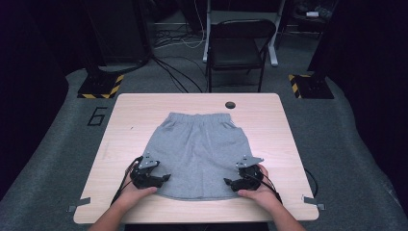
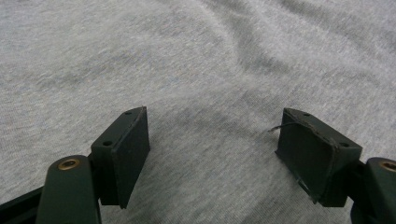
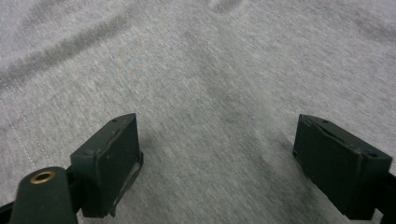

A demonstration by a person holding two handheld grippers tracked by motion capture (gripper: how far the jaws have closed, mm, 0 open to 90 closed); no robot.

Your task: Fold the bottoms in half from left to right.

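Grey shorts (image 1: 198,151) — spread flat, waistband far, mid-table.

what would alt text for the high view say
Grey shorts lie spread flat on a light wooden table, waistband at the far side. A person's hands hold the left tool and right tool, both open, over the near leg hems. A dark folding chair stands beyond the table.

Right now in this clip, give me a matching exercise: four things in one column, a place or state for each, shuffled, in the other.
Things:
1. grey shorts
2. left gripper
3. folding chair
4. round hole

Places or states:
A. on the floor beyond the table
B. jaws open at the shorts' near left corner
C. spread flat, waistband at the far side
D. in the tabletop by the far edge

Pairs: 1-C, 2-B, 3-A, 4-D
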